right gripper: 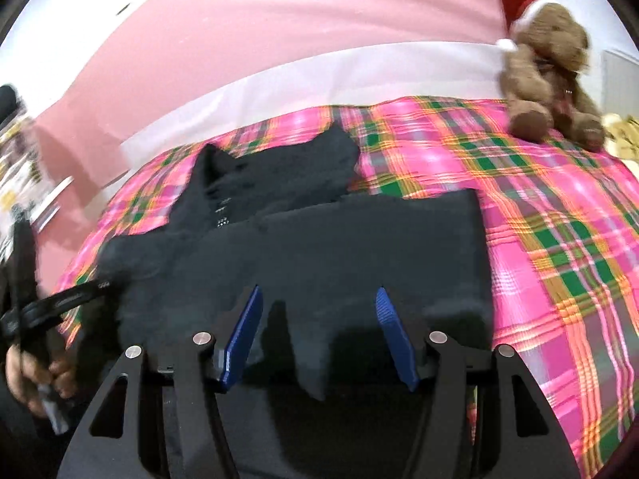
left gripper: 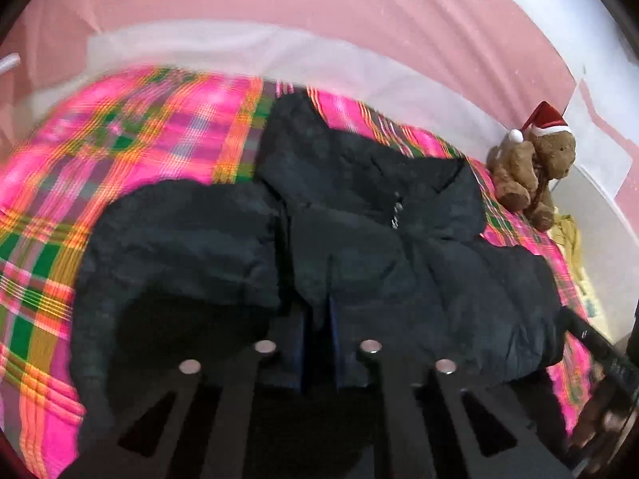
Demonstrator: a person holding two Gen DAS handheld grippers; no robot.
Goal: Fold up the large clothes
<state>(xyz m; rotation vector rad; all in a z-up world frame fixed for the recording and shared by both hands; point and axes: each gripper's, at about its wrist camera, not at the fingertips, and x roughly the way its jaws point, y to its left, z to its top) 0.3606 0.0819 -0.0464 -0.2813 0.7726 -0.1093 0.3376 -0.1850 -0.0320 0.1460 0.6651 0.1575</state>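
A large dark navy padded jacket [left gripper: 359,247] lies spread on a pink plaid bed cover [left gripper: 120,127]. In the left wrist view my left gripper [left gripper: 319,319] is shut on a fold of the jacket's near edge, the blue pads almost together. In the right wrist view the jacket [right gripper: 339,247] fills the middle. My right gripper [right gripper: 317,299] is open above its near edge, blue fingers [right gripper: 247,327] wide apart and holding nothing. The left gripper tool shows at the left edge of the right wrist view [right gripper: 60,303], held by a hand.
A brown teddy bear in a red Santa hat [left gripper: 535,167] sits on the bed's far right corner; it also shows in the right wrist view [right gripper: 551,72]. A pink and white wall [right gripper: 279,40] runs behind the bed. Yellow cloth [left gripper: 567,235] lies beside the bear.
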